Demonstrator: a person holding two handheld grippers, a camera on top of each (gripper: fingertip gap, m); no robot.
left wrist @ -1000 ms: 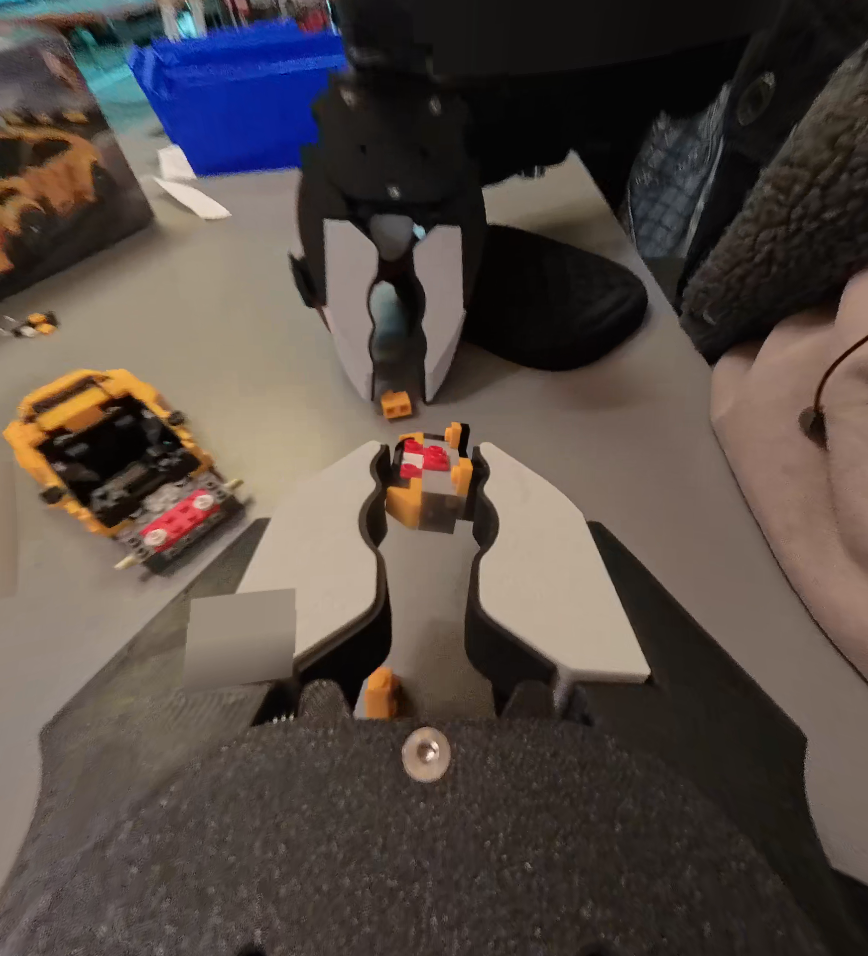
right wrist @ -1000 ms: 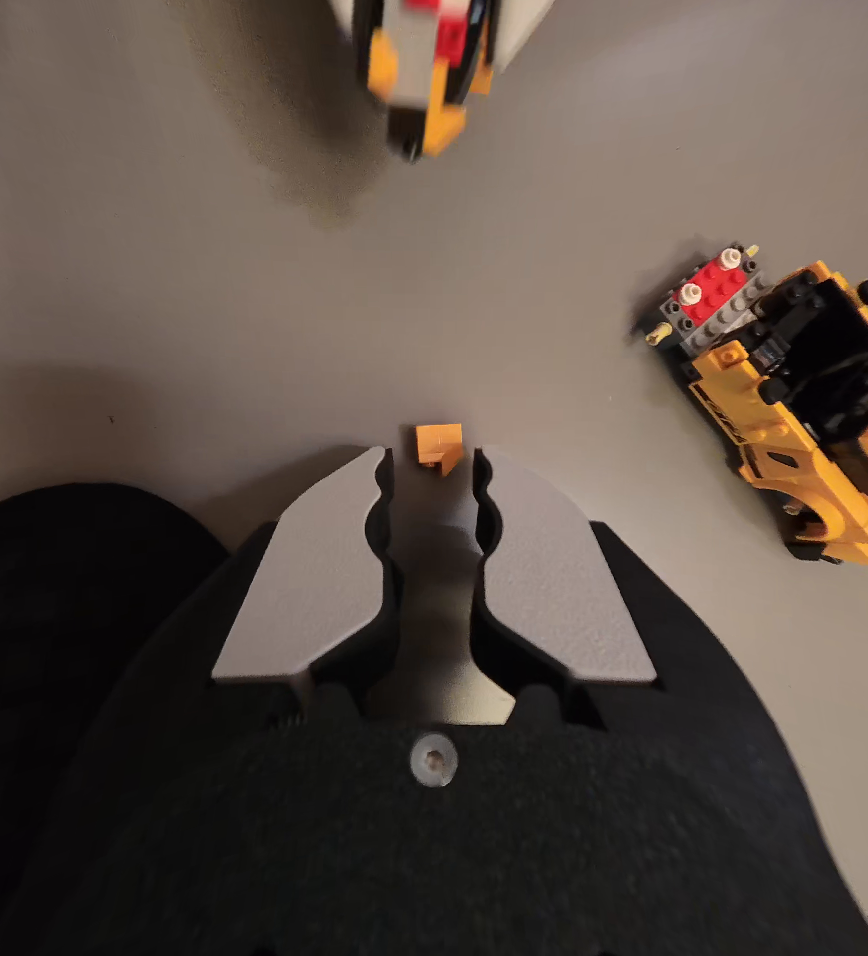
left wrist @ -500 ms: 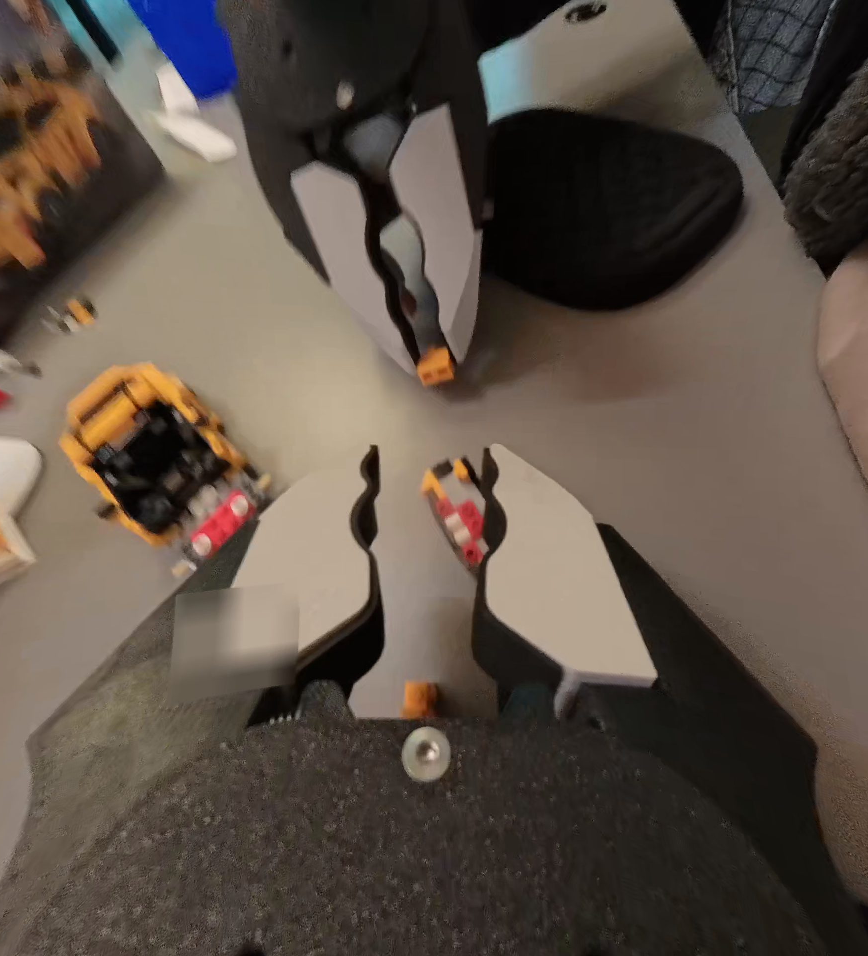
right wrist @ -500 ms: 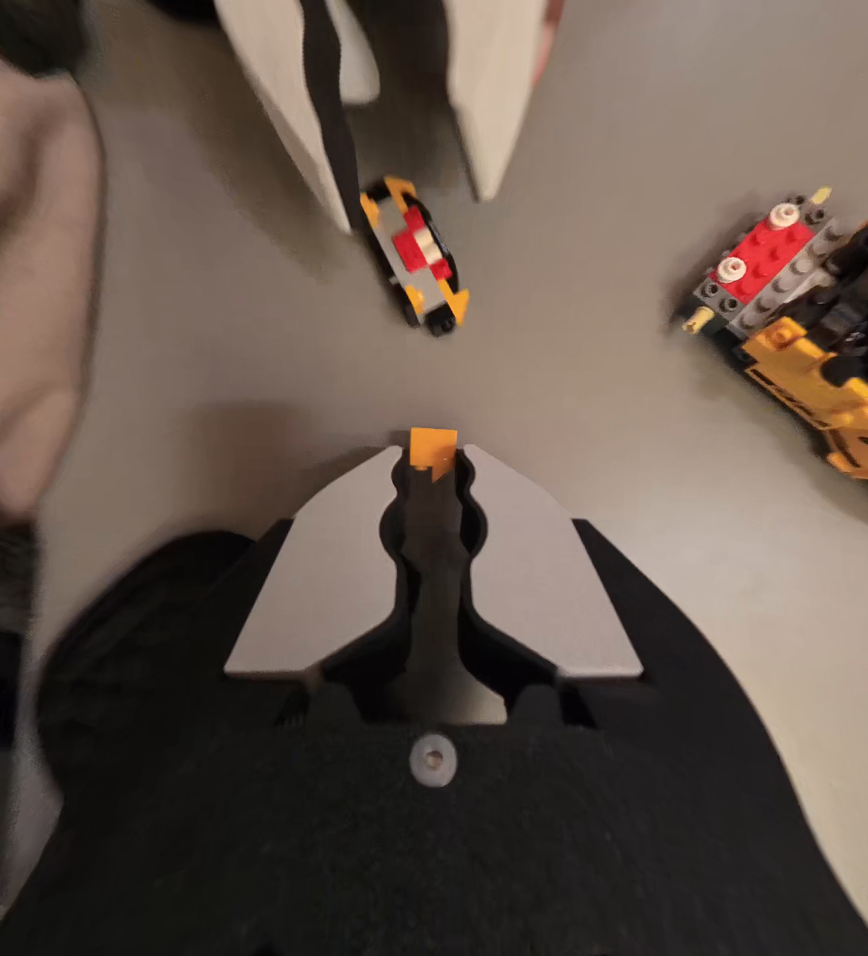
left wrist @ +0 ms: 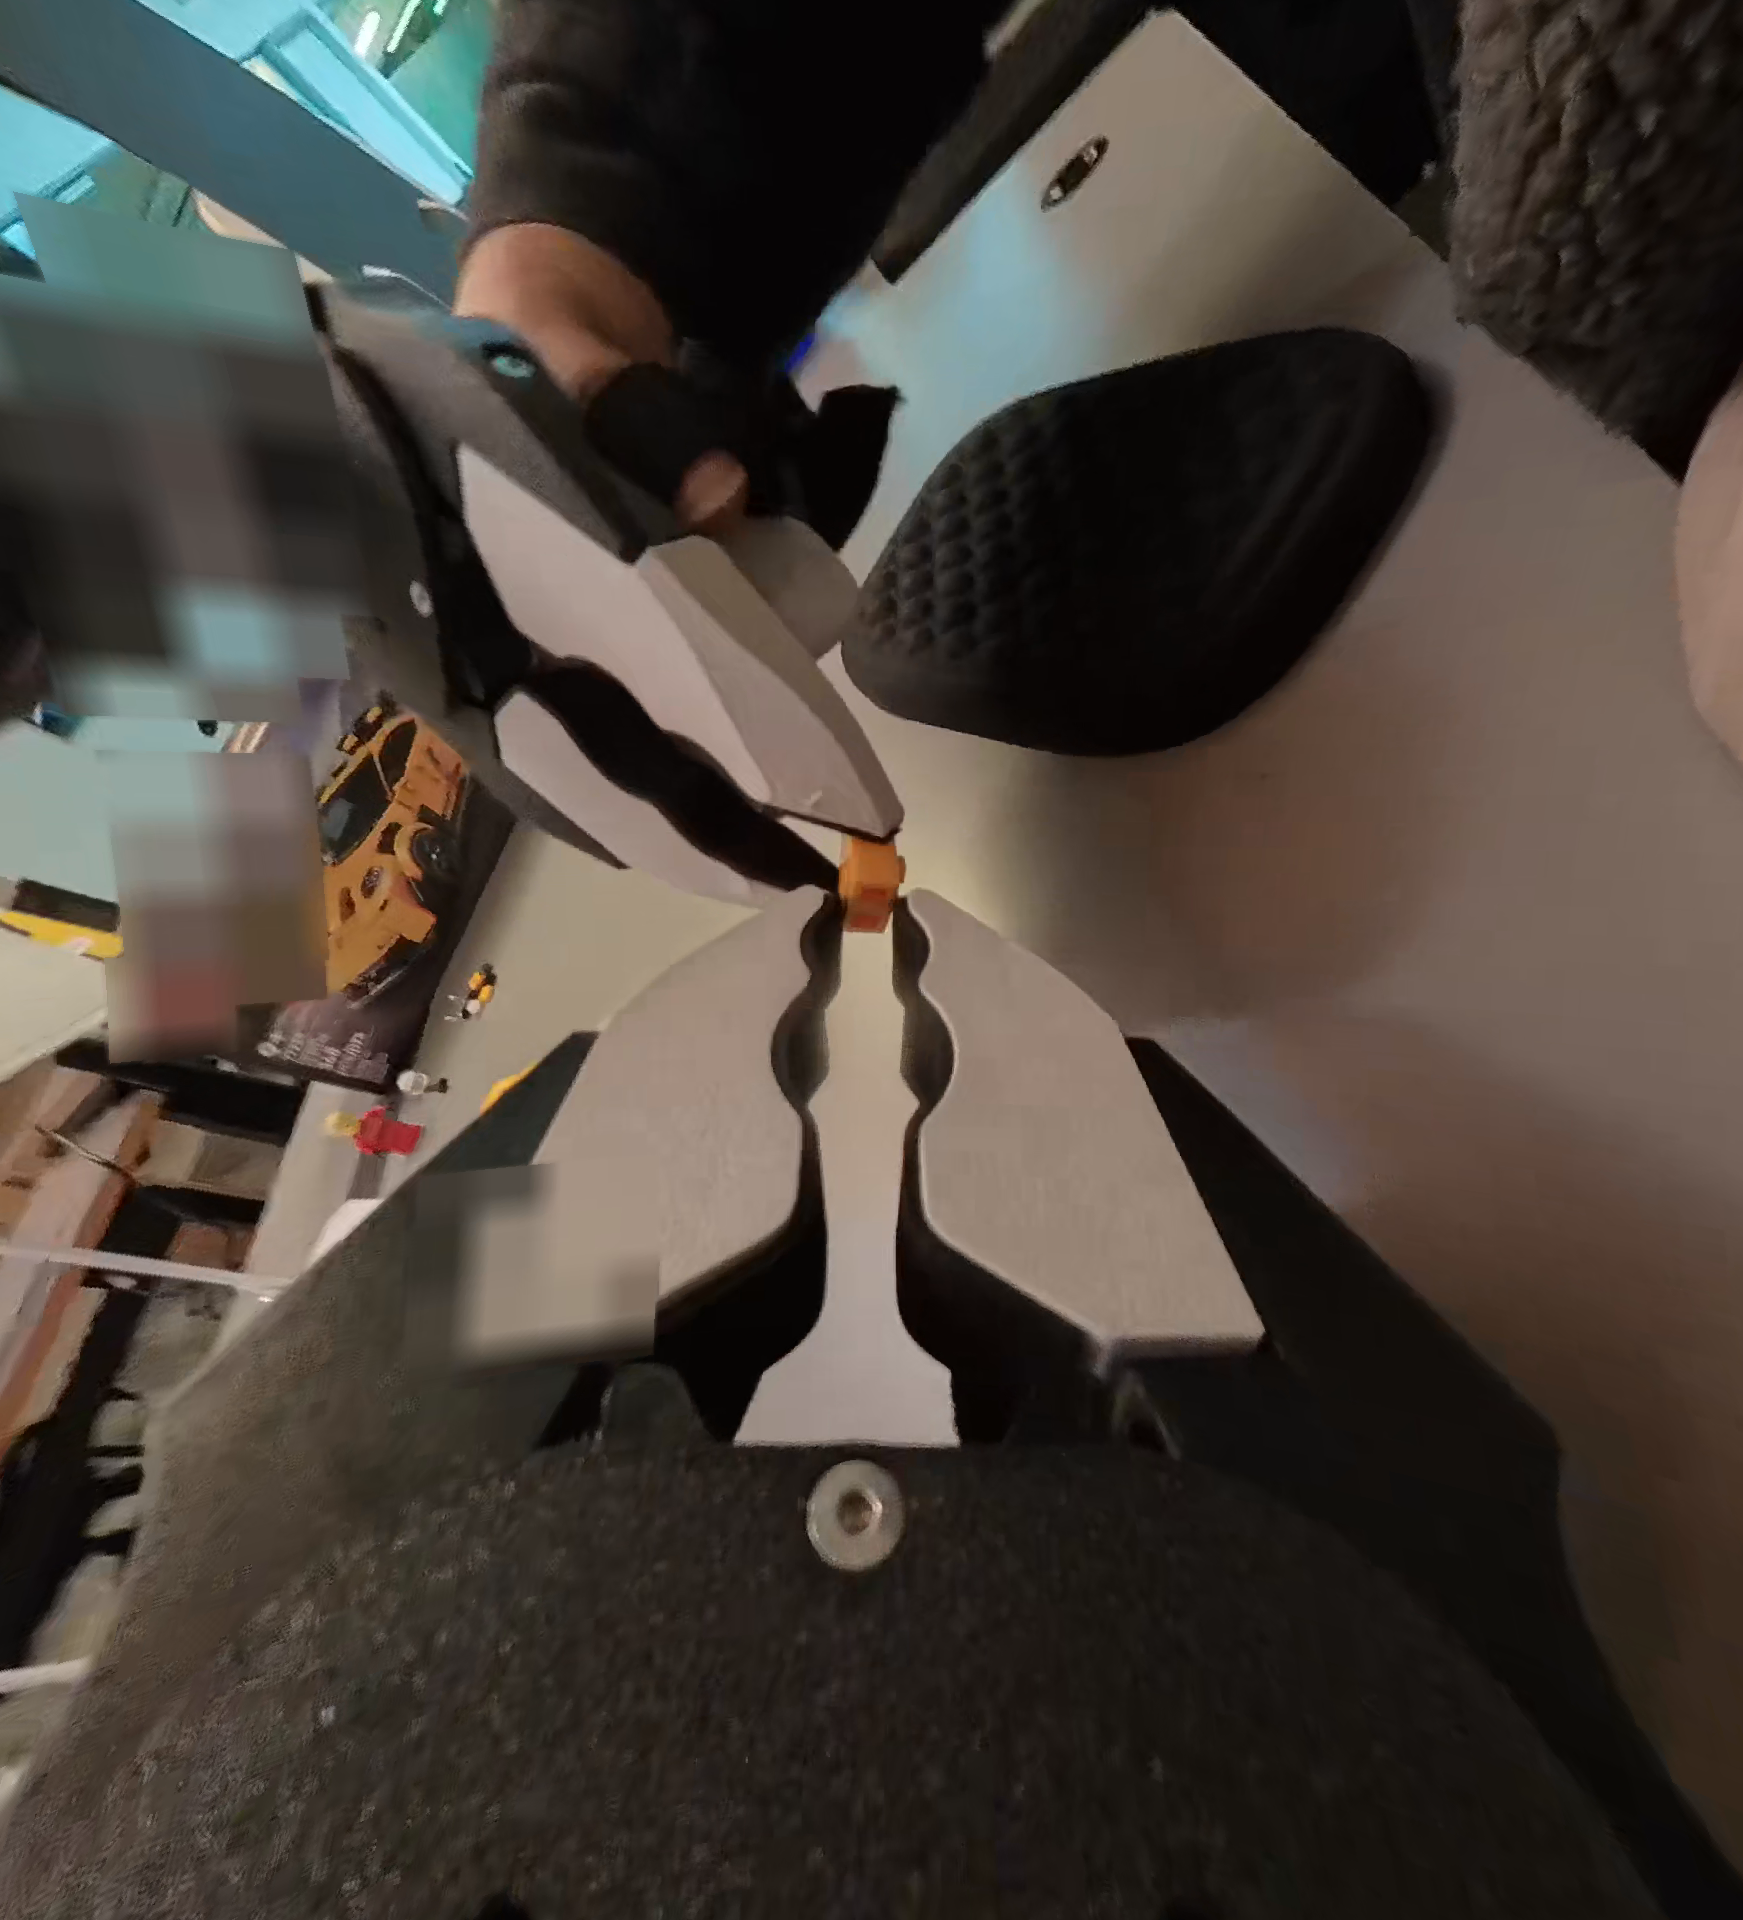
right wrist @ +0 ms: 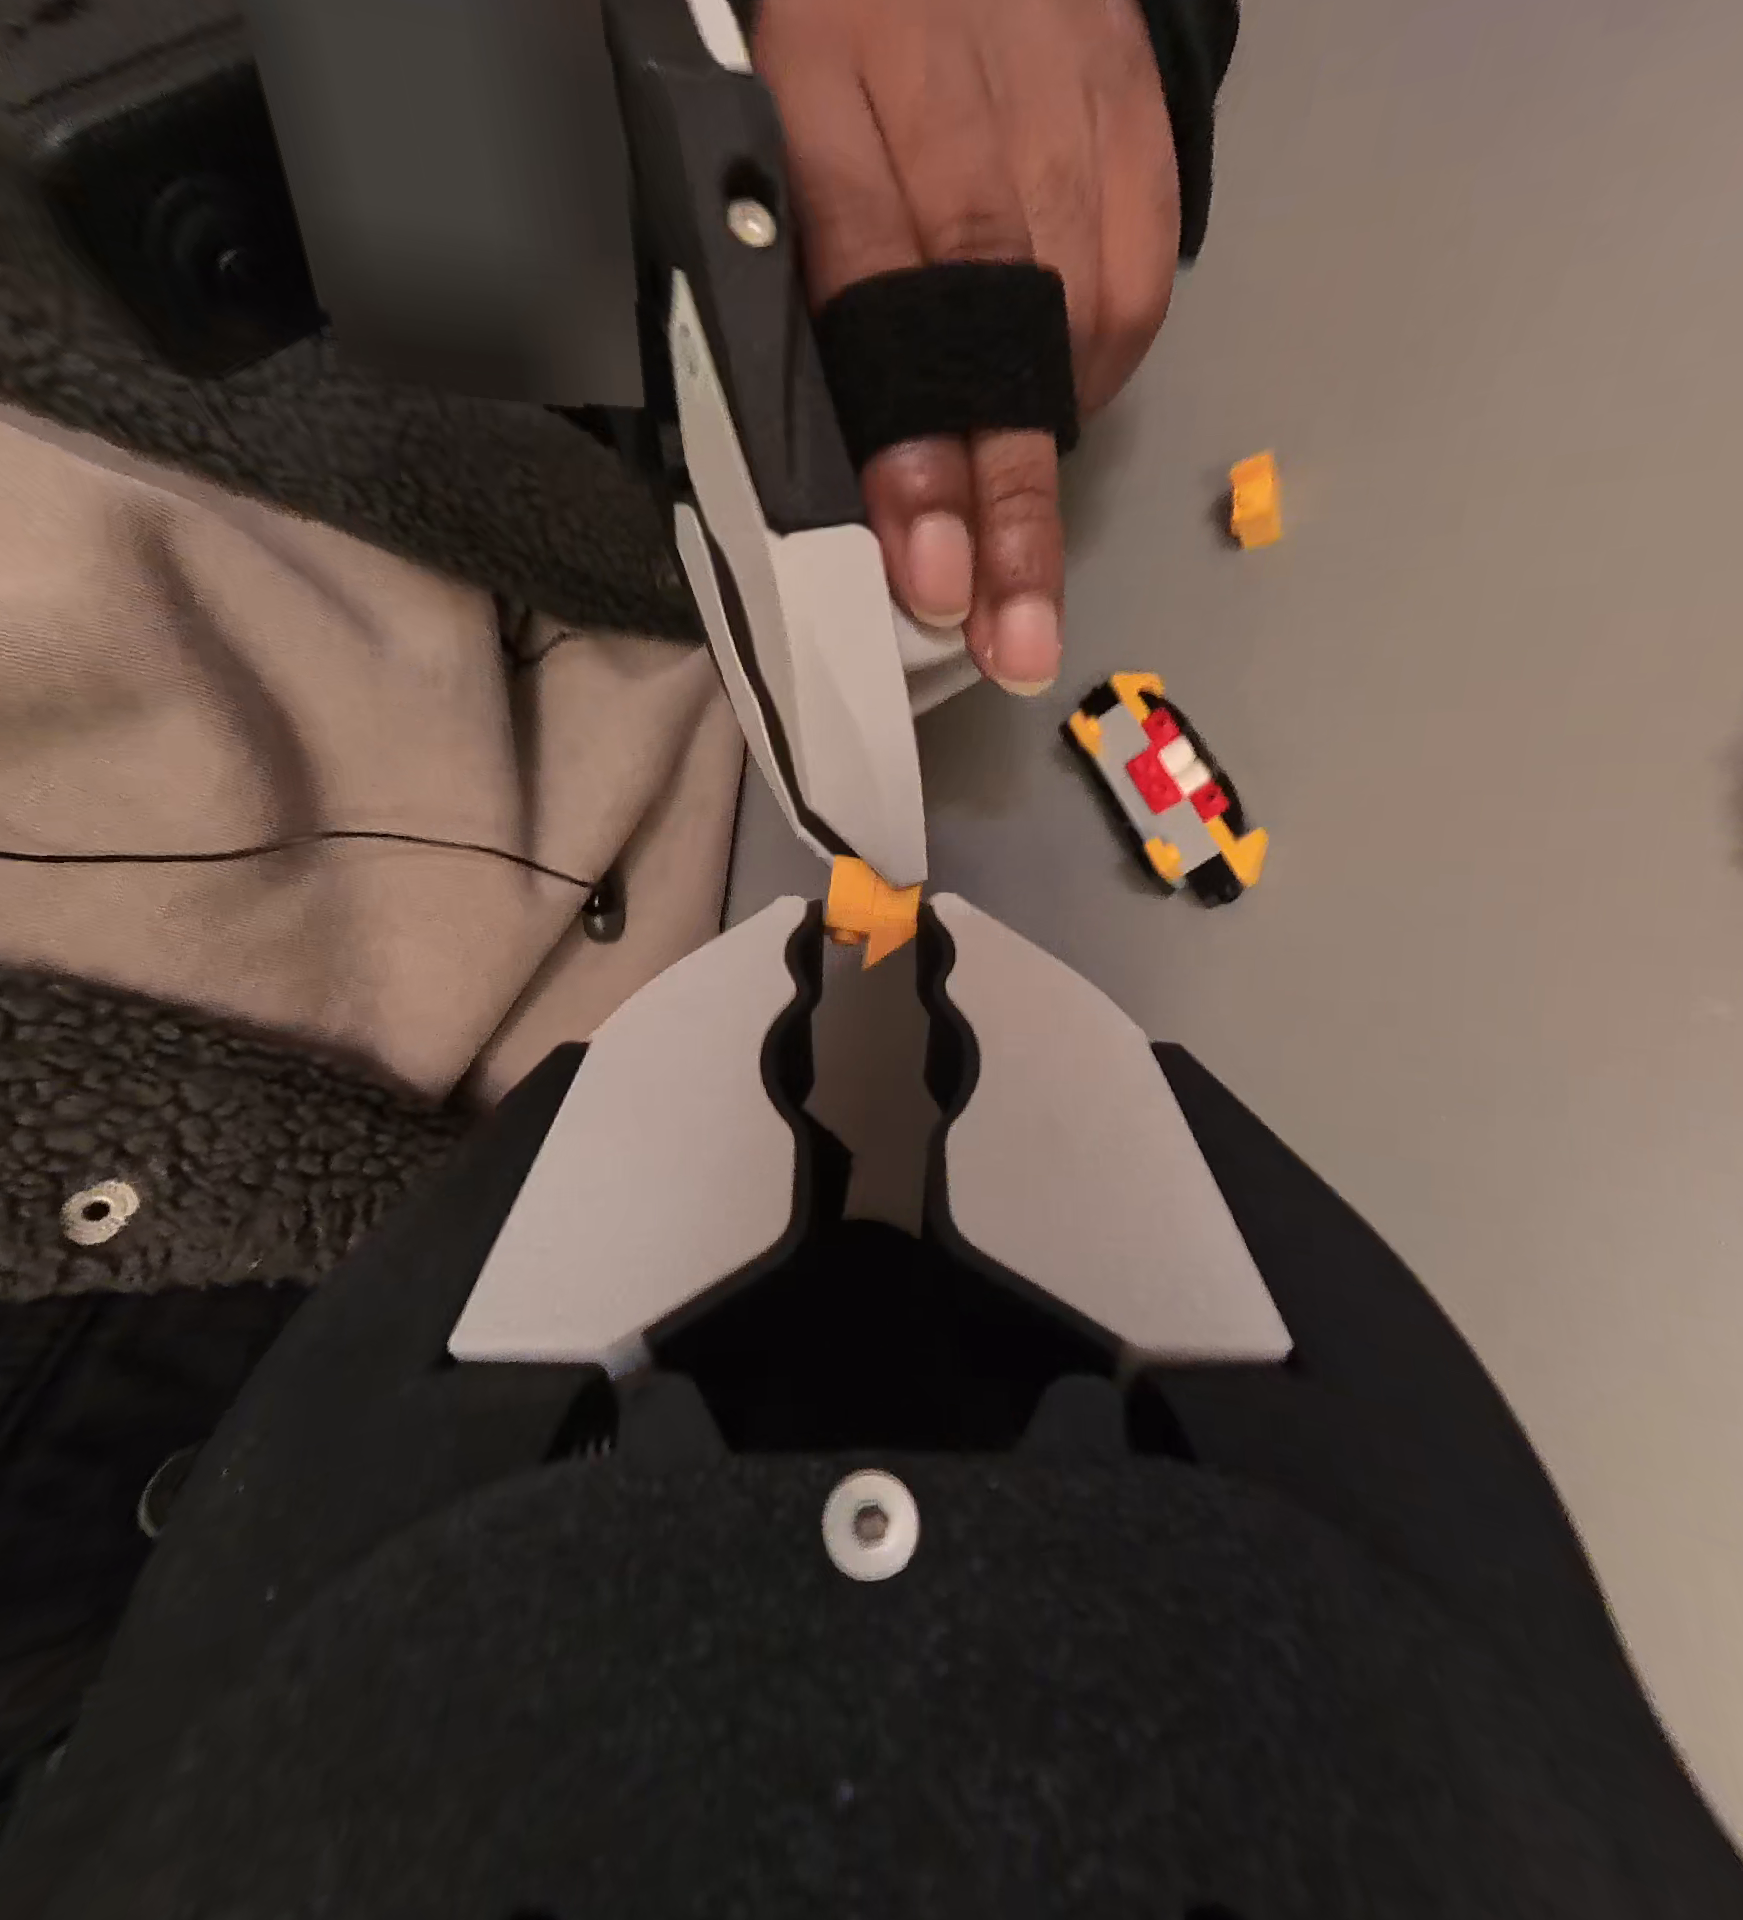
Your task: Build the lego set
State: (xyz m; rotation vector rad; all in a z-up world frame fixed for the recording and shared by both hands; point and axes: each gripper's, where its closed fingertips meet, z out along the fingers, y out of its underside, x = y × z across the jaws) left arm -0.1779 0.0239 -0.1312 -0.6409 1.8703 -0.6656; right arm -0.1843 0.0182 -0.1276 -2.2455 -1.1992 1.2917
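Your left gripper [left wrist: 865, 920] meets the right gripper [left wrist: 851, 857] tip to tip above the grey surface [left wrist: 1262, 935]; the small orange brick [left wrist: 867, 883] sits pinched between the right one's fingers [left wrist: 742, 686].

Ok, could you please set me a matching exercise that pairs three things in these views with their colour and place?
Things:
1. small brick
2. small assembly
3. textured pad

Descriptions:
A. black, lying on the table
B. plain orange, held at the tips of the right gripper
C. grey, red and orange, lying loose on the table

Pairs: 1-B; 2-C; 3-A
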